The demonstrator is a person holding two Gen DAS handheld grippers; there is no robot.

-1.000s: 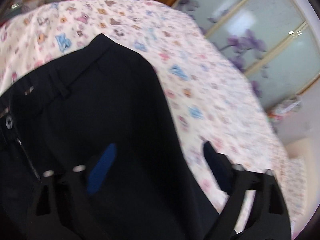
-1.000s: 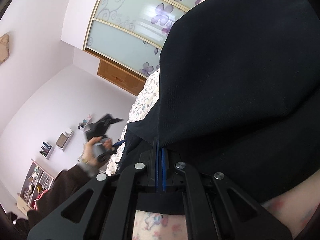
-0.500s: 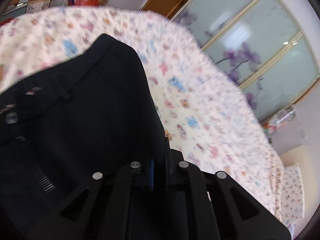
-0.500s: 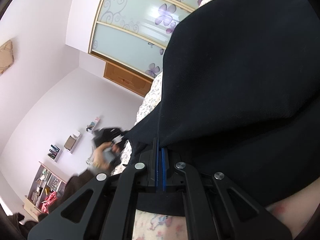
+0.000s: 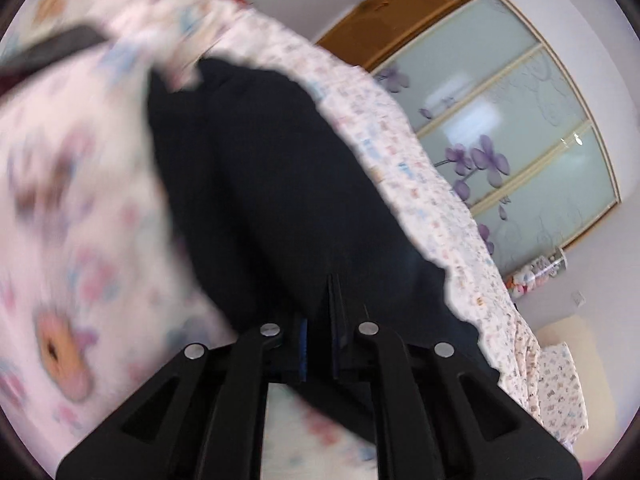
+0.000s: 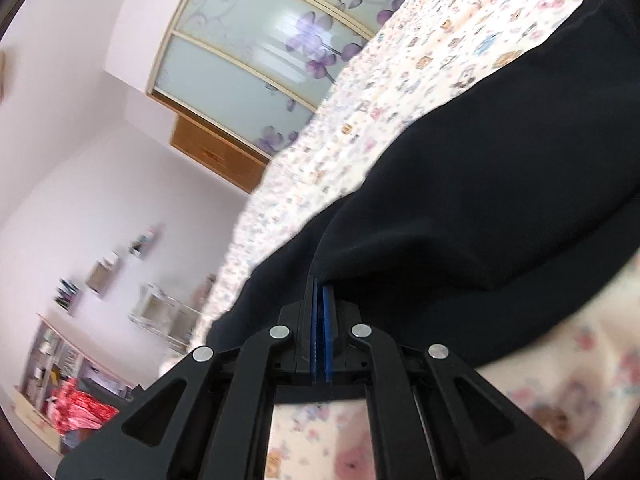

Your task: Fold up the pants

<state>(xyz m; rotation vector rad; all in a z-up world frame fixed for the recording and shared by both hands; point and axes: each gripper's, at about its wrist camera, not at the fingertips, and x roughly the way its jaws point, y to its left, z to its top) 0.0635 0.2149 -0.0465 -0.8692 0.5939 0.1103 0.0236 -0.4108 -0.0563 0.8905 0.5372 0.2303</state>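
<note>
The black pants [image 5: 272, 184] lie on a bed with a pink cartoon-print sheet [image 5: 80, 208]. My left gripper [image 5: 320, 320] is shut on a fold of the black fabric, which bunches between its blue pads. In the right wrist view the pants [image 6: 500, 208] stretch away to the upper right across the sheet [image 6: 400, 92]. My right gripper [image 6: 320, 320] is shut on an edge of the pants, blue pads pressed together on the cloth. The left view is motion-blurred.
A wardrobe with frosted sliding doors printed with purple flowers [image 5: 512, 128] stands beyond the bed, also in the right wrist view [image 6: 280, 40]. A wooden door [image 6: 216, 152], wall shelves [image 6: 104, 272] and a red item [image 6: 76, 408] are at the left.
My left gripper went from open over the waistband to shut on the fabric and has swung with it. My right gripper, still shut on the pants, has shifted; the cloth lies lower and flatter.
</note>
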